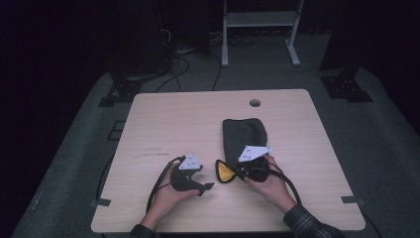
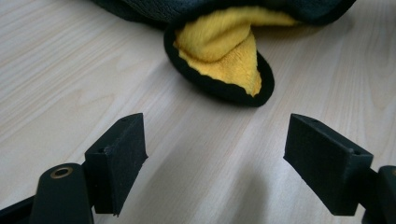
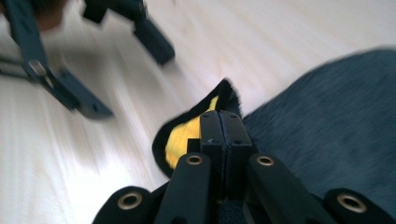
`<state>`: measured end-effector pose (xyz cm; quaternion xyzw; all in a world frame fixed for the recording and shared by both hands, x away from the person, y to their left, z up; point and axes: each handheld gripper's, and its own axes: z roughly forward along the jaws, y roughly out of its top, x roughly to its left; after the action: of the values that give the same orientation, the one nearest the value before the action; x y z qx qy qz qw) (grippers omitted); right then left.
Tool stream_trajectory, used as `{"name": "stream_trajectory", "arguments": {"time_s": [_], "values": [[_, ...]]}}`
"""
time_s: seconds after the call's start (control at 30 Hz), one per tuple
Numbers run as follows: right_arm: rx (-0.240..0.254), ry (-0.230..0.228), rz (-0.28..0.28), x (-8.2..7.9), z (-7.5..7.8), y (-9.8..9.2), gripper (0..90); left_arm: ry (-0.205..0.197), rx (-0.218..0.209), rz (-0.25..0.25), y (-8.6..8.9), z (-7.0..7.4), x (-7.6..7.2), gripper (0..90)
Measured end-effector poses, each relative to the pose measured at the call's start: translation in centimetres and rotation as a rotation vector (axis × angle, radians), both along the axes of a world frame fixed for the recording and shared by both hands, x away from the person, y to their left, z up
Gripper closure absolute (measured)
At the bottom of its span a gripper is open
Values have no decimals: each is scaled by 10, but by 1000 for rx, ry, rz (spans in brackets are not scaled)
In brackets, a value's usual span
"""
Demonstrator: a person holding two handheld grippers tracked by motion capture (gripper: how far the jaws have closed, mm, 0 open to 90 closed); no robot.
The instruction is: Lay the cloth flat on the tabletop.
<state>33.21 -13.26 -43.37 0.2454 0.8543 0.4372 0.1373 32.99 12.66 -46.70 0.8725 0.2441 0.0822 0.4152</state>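
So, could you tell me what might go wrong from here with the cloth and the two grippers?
The right gripper is shut on just the edge of the cloth, near its turned-up yellow corner; such a shallow pinch may slip if pulled.
The left gripper stands open and apart from that corner, so one-sided pulling could drag the cloth across the table and bunch it.
The two grippers sit close together and might knock if the left one reaches in.
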Motion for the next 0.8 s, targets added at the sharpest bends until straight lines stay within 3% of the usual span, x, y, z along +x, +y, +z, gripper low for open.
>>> {"name": "stream_trajectory", "arguments": {"time_s": [0.27,0.43,0.5,0.63,0.7,0.77,0.8], "values": [[132,-65,-33,4,46,-22,889,-13,-53,-15,-9,10,-2,192],[153,-84,-37,5,55,-27,890,-32,-32,-16,-21,10,1,216],[159,-83,-35,3,56,-30,890,-30,-38,-7,-22,9,9,252],[164,-84,-31,3,57,-33,890,-32,-33,-31,-27,10,19,446],[166,-82,-28,3,57,-33,889,-31,-20,-40,-28,9,21,592],[167,-75,-20,2,56,-34,889,-12,-11,-56,-29,9,25,799],[165,-72,-12,2,55,-34,889,0,-10,-47,-25,12,27,850]]}}
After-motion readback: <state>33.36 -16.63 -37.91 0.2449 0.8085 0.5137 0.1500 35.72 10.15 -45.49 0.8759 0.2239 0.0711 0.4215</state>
